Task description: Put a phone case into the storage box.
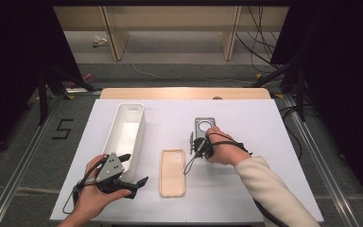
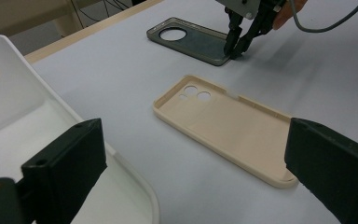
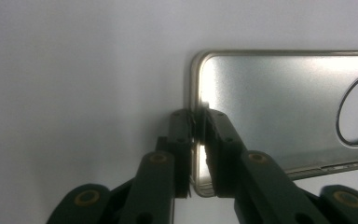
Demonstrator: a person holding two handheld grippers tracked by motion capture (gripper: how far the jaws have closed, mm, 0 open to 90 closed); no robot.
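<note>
You are pinching the grey case (image 3: 279, 107) with your right gripper (image 3: 196, 126): in the right gripper view the two black jaws are closing in on the case's short end rim, one pad outside the rim and one inside on the smooth inner face, with only the thin wall between them. In the left gripper view the right gripper (image 2: 235, 46) is coming down from above onto that same end of the grey case (image 2: 191, 39), which is lying flat on the table (image 2: 121, 74) with its round camera hole at the far end. In the high view the grey case (image 1: 204, 126) is sitting right of centre on the white table (image 1: 264, 156), and your right hand (image 1: 222, 147) is resting just at its near end with the right gripper (image 1: 197, 144) pointing down at it. Your left gripper (image 1: 134, 182) is holding nothing; its jaws are standing wide apart, as the left gripper view shows, one over the white bin (image 2: 23, 116) and one over the near end of the beige case (image 2: 228, 128). In the high view the left gripper is hovering at the near end of the bin (image 1: 125, 132), in your left hand (image 1: 92, 194). The beige case (image 1: 172, 172) is lying open side up between your two hands, just beside the bin and apart from the grey case.
</note>
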